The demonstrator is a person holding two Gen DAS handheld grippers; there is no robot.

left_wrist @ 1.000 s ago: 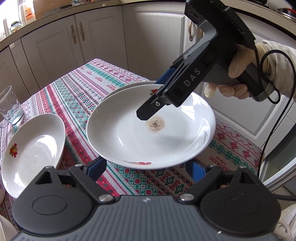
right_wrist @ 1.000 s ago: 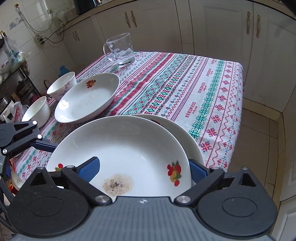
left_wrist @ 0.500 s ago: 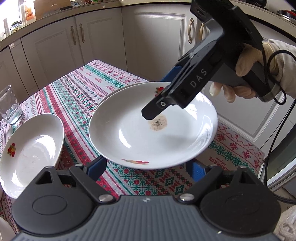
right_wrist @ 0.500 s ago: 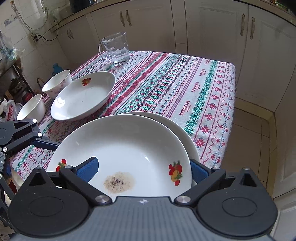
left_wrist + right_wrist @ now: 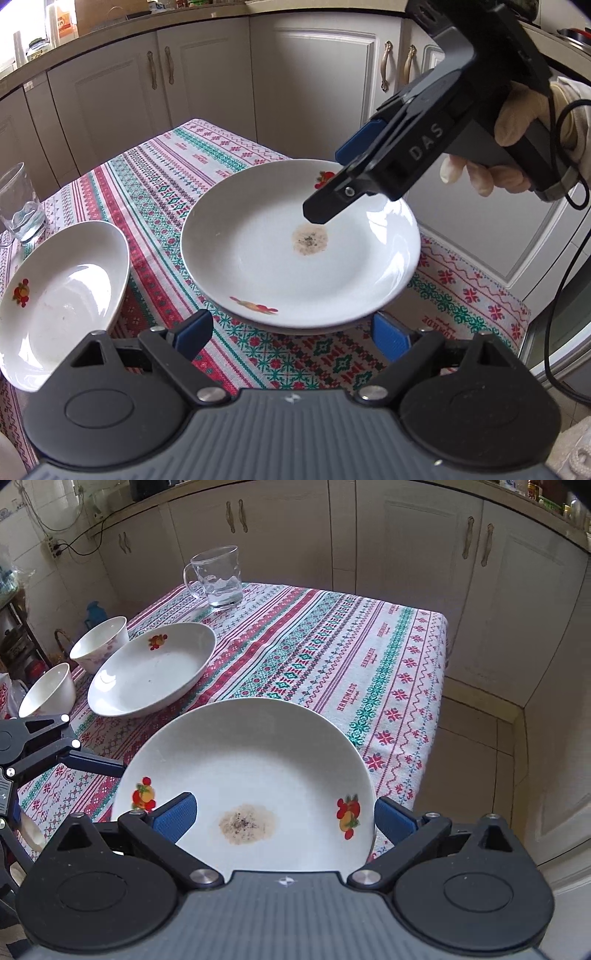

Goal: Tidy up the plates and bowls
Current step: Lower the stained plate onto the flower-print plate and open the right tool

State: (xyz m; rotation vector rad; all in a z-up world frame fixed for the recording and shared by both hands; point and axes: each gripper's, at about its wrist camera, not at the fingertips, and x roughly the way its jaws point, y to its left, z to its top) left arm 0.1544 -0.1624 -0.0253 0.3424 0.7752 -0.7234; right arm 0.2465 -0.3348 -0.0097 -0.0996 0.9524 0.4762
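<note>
Clearly "DAS" on right claw (image 5: 334, 184)

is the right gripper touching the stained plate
Apart. The left wrist view shows the right gripper raised above the stained plate, with plate surface visible below its fingertip; the right wrist view shows its jaws spread wide.

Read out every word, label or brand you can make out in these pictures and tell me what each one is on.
"DAS": in pale letters on the side of the right gripper.
"HANDMADE": woven into the tablecloth, repeated along its pale stripes, for instance at.
Tablecloth lettering near the corner in the left wrist view: partly cut off by the fold, not fully readable.
Packages and jars on the counter: too small and blurred to read.
</note>
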